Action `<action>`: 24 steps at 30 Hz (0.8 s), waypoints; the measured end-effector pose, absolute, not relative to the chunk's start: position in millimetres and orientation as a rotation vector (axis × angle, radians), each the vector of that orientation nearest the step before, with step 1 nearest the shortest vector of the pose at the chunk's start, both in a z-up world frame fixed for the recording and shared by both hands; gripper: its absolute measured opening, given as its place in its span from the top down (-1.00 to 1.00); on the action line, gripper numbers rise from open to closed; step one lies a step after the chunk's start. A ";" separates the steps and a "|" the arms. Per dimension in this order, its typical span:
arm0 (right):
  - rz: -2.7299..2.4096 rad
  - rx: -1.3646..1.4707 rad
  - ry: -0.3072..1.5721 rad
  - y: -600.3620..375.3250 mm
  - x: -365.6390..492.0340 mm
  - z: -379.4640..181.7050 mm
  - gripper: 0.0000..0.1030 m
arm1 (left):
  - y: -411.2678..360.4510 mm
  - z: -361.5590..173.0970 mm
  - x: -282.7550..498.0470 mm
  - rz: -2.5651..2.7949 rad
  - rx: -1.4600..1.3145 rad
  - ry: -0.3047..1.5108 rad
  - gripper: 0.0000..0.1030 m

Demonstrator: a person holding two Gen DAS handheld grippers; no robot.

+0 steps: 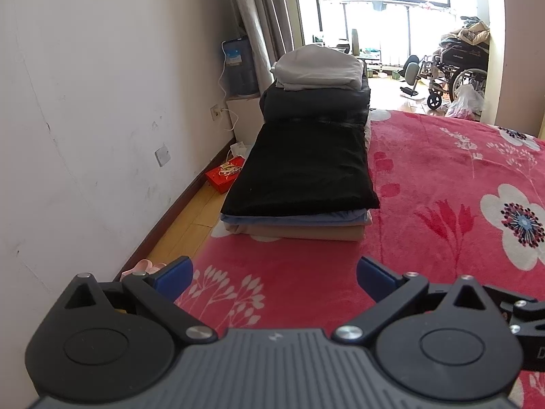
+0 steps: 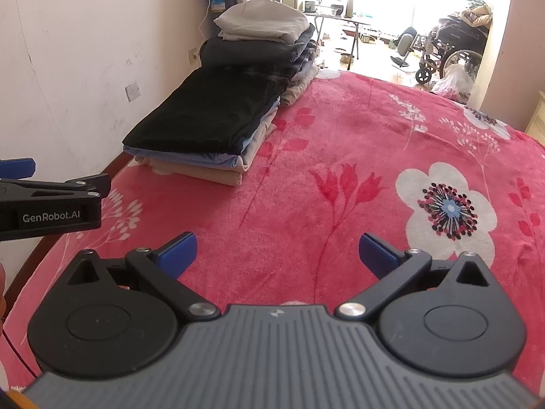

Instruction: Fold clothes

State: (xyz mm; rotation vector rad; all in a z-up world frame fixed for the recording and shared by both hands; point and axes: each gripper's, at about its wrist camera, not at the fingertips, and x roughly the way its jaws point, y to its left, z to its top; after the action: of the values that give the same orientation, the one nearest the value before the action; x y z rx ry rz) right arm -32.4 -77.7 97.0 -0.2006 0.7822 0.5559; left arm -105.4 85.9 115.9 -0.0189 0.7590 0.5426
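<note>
A near stack of folded clothes, a black garment (image 1: pixel 299 167) over blue and beige ones, lies on the red floral blanket (image 1: pixel 425 184) by the bed's left edge. Behind it a second stack has dark clothes topped by a grey folded garment (image 1: pixel 318 68). Both stacks show in the right wrist view, black garment (image 2: pixel 211 112) and grey garment (image 2: pixel 262 20). My left gripper (image 1: pixel 274 276) is open and empty, just short of the near stack. My right gripper (image 2: pixel 277 250) is open and empty over bare blanket (image 2: pixel 340 136). The left gripper's body (image 2: pixel 51 204) shows at the left of the right wrist view.
A white wall (image 1: pixel 102 102) runs along the bed's left side with a narrow floor strip holding a red box (image 1: pixel 224 175) and pink slippers (image 1: pixel 143 267). A wheelchair (image 1: pixel 453 71) and a plastic bag (image 1: pixel 465 102) stand past the bed's far end.
</note>
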 end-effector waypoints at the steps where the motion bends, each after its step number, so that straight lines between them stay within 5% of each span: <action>1: 0.556 -0.202 0.783 -77.6 -32.7 96.9 -0.98 | 86.1 115.9 -105.5 0.542 -0.018 0.759 -0.99; 24: 0.560 -0.206 0.794 -78.1 -33.0 94.6 -0.98 | 86.7 116.3 -105.9 0.543 -0.017 0.762 -0.99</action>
State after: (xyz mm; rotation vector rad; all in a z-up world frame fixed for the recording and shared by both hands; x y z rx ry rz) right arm -33.0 -78.1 94.6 -0.2060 0.7944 0.5599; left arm -105.9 86.7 116.3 -0.0168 0.7625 0.5434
